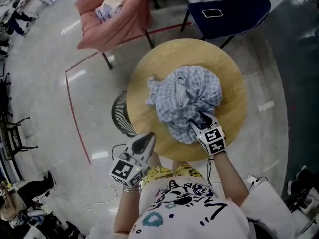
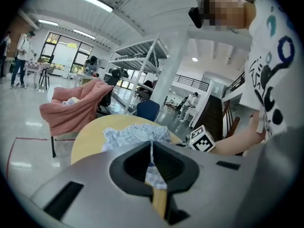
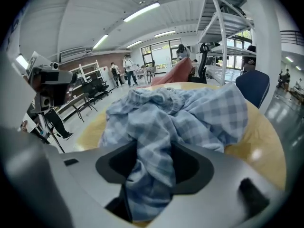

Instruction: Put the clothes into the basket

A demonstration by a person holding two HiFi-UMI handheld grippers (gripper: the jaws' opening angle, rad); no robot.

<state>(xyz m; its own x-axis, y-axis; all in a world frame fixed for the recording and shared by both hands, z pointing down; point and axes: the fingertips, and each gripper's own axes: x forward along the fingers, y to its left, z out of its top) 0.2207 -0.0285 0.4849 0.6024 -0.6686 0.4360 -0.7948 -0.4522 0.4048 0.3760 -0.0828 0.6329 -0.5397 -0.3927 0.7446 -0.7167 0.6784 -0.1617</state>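
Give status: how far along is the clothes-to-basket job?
Done: a pale garment already lies in what looks like the pink basket. In hand: the right gripper is down on the blue checked garment on the round table, jaws open with cloth between them, not yet gripped. The left gripper is shut and empty at the table's near edge. Left: grip, carry, drop in the basket.

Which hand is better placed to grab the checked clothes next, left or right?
Right. The right gripper is at the checked clothes, jaws open with fabric between them. The left gripper is at the table edge, apart from the clothes, jaws nearly together.
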